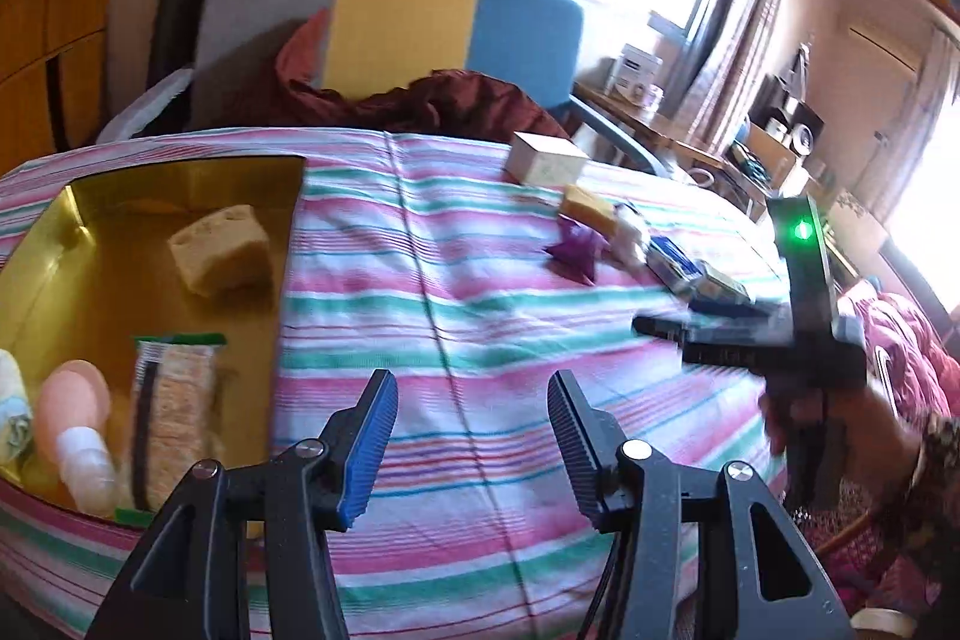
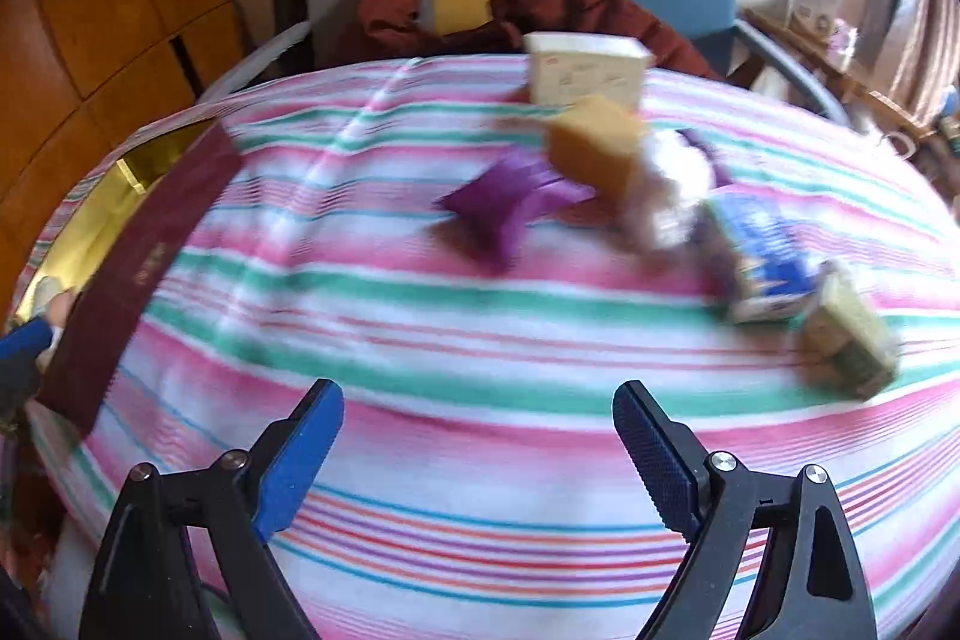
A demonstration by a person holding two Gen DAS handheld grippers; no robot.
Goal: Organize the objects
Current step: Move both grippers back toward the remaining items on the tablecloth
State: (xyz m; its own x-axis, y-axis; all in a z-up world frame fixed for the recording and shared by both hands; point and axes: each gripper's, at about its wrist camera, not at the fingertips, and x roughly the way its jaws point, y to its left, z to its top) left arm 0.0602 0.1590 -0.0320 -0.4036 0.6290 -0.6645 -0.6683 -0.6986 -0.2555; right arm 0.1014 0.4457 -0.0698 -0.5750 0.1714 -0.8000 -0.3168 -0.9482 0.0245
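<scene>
My left gripper (image 1: 473, 400) is open and empty above the striped bedsheet (image 1: 480, 292), just right of a gold-lined box (image 1: 180, 178). In the box lie a pale sponge (image 1: 219, 250), a cracker pack (image 1: 174, 412) and a peach bottle (image 1: 75, 400). My right gripper (image 2: 477, 400) is wide open with nothing between its fingers, short of a loose cluster: a purple packet (image 2: 510, 202), a yellow sponge (image 2: 594, 145), a white carton (image 2: 585, 70), a blue box (image 2: 762, 256) and an olive box (image 2: 852, 334). The left wrist view shows the right gripper (image 1: 666, 340) held by a hand (image 1: 780, 424).
The box's dark red wall (image 2: 144, 250) stands at the left of the bed. A chair with grey, yellow and blue panels (image 1: 402, 16) and a dark red cloth (image 1: 456, 100) lie behind the bed. A cluttered desk (image 1: 774, 148) stands by the window at right.
</scene>
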